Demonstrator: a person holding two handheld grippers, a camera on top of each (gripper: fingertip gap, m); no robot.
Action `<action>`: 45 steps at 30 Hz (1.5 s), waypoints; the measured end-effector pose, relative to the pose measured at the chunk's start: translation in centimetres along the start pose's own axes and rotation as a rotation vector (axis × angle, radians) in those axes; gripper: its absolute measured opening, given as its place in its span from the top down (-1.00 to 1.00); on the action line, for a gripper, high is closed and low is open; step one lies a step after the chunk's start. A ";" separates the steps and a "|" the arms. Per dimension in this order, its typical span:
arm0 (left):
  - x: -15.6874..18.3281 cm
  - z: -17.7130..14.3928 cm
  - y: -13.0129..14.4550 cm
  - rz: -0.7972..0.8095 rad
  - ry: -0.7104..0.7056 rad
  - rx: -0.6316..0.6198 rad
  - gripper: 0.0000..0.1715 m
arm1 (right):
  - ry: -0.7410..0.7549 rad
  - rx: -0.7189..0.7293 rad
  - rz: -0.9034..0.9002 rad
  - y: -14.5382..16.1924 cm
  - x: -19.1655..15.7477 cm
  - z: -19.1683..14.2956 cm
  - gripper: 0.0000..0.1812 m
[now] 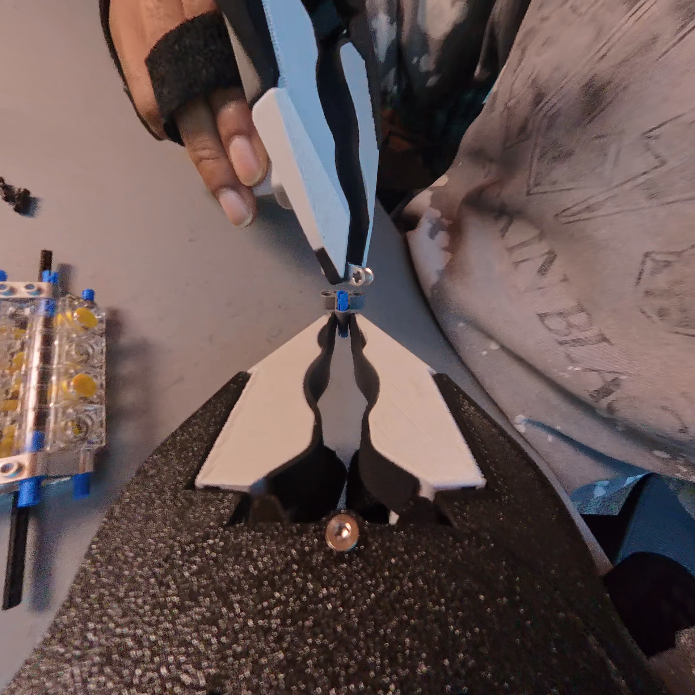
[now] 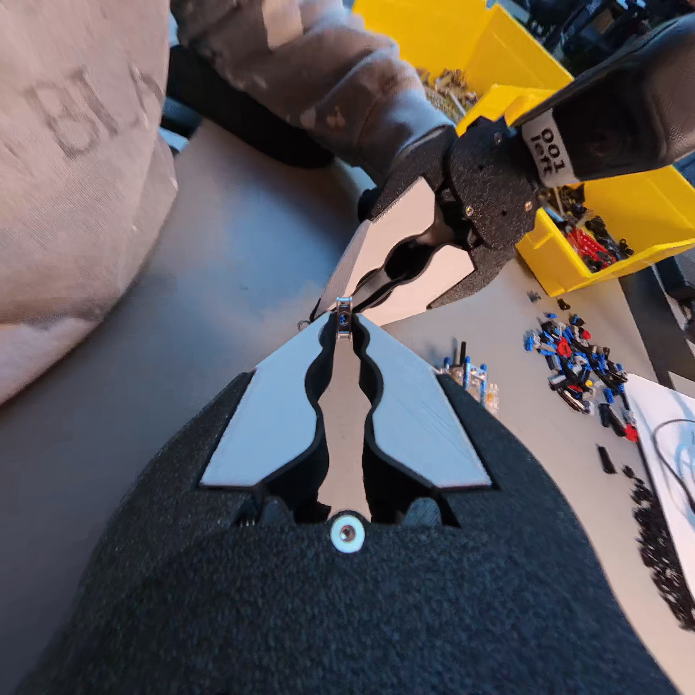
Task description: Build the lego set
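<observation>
At the left edge of the left wrist view, we note a clear studded brick assembly (image 1: 49, 380) with yellow discs, blue pins and a black axle lying on the grey table (image 1: 158, 263), well apart from both tools. Centre frame, the left gripper (image 1: 341, 316) has its jaws drawn narrow on a small grey beam piece carrying a blue pin (image 1: 342, 302). The right gripper (image 1: 351, 276) comes in from above, its jaws narrow on a small light-grey connector (image 1: 359, 277) that sits just above the beam, near but apparently not touching. To the right lies a person's printed sweatshirt (image 1: 564, 263).

We judge the grips marginal: both parts are held only at the fingertips. Any misalignment between pin and hole during a press could twist a part out of the jaws and drop it onto the table or against the sweatshirt. Motion blur suggests the tools are not steady, which raises that risk.

The right wrist view alone shows the connector (image 2: 343, 319) edge-on between the right gripper's (image 2: 343, 327) tips, the left gripper's (image 2: 338, 306) black body, the yellow bins (image 2: 620, 233) of parts, a loose pile of blue, black and red pieces (image 2: 579, 361) and a white sheet (image 2: 669, 432). The left wrist view alone shows the beam's blue pin clearly and the hand (image 1: 210, 124) on the right tool.
</observation>
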State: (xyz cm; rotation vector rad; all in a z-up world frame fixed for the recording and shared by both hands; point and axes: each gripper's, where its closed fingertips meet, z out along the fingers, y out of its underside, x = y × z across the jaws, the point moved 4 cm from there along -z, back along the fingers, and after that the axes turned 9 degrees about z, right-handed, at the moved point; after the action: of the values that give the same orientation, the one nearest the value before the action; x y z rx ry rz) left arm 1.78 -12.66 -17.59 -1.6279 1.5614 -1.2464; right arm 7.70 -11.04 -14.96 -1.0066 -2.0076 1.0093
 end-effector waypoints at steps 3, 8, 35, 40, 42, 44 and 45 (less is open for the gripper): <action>1.0 -0.1 -1.4 -0.011 0.084 0.101 0.94 | -0.101 0.072 0.066 -1.7 -0.1 -0.8 0.94; 2.3 -0.1 -2.8 0.010 0.159 0.170 0.95 | -0.206 0.064 0.070 -3.3 -0.5 -1.2 0.94; 1.8 0.1 -3.1 0.146 -0.146 0.087 0.95 | -0.186 -0.084 0.059 -3.4 -0.3 -1.4 0.94; 0.6 -0.8 -3.6 0.161 -0.335 0.069 0.94 | -0.076 -0.069 0.134 -3.2 1.7 -2.5 0.95; -0.1 -1.3 -3.6 0.153 -0.421 0.052 0.94 | -0.052 -0.067 0.166 -3.0 2.0 -2.8 0.95; -0.4 -1.4 -3.5 0.157 -0.472 0.026 0.94 | -0.008 -0.094 0.187 -2.3 2.4 -2.6 0.94; -0.5 -1.5 -3.5 0.162 -0.499 0.015 0.94 | 0.002 -0.099 0.196 -2.1 2.4 -2.5 0.94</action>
State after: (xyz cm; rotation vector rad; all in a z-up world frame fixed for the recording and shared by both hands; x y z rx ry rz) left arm 2.11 -11.25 -14.03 -1.6091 1.3287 -0.6936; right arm 7.87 -8.98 -11.46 -1.2770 -2.0033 1.0174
